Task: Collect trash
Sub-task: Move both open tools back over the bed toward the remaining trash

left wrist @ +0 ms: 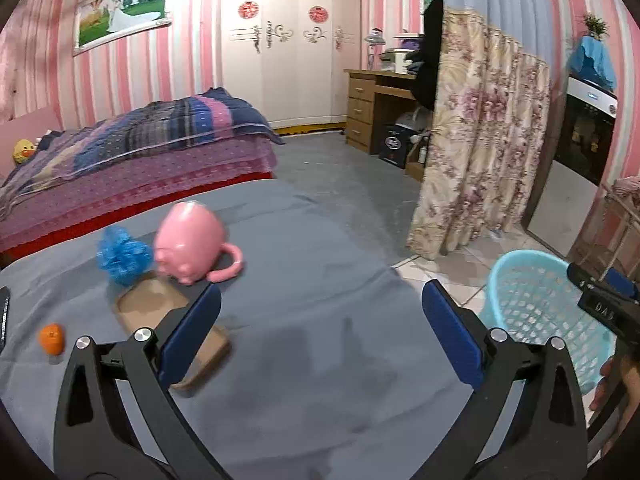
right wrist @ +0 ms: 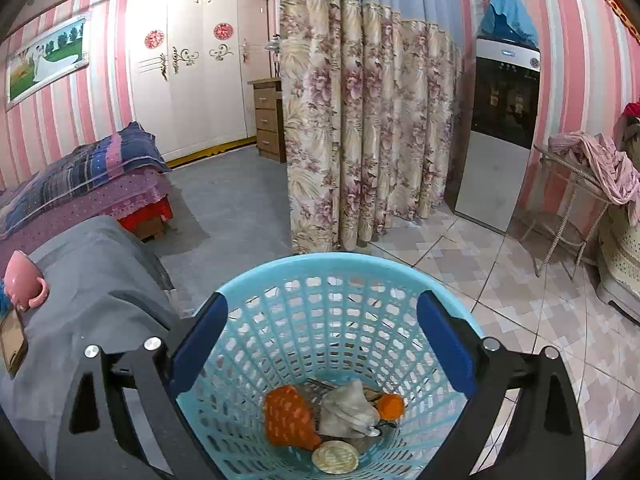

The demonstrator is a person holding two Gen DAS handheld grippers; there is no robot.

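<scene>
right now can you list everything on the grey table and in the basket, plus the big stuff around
pink ceramic pig-shaped mug: 1, pink, far side of the grey cloth-covered table
crumpled blue plastic wrapper: 1, blue, left of the mug
flat brown cardboard tray: 1, brown, in front of the mug
small orange fruit: 1, orange, table's left part
light blue plastic mesh basket: 1, on the tiled floor right of the table
trash in the basket: orange patterned piece, whitish crumpled wrapper, small orange piece, round cream piece
bed with striped quilt: 1, purple-blue, behind the table
floral curtain: 1, beige-pink, behind the basket
left gripper: open, above the table
right gripper: open, above the basket
</scene>
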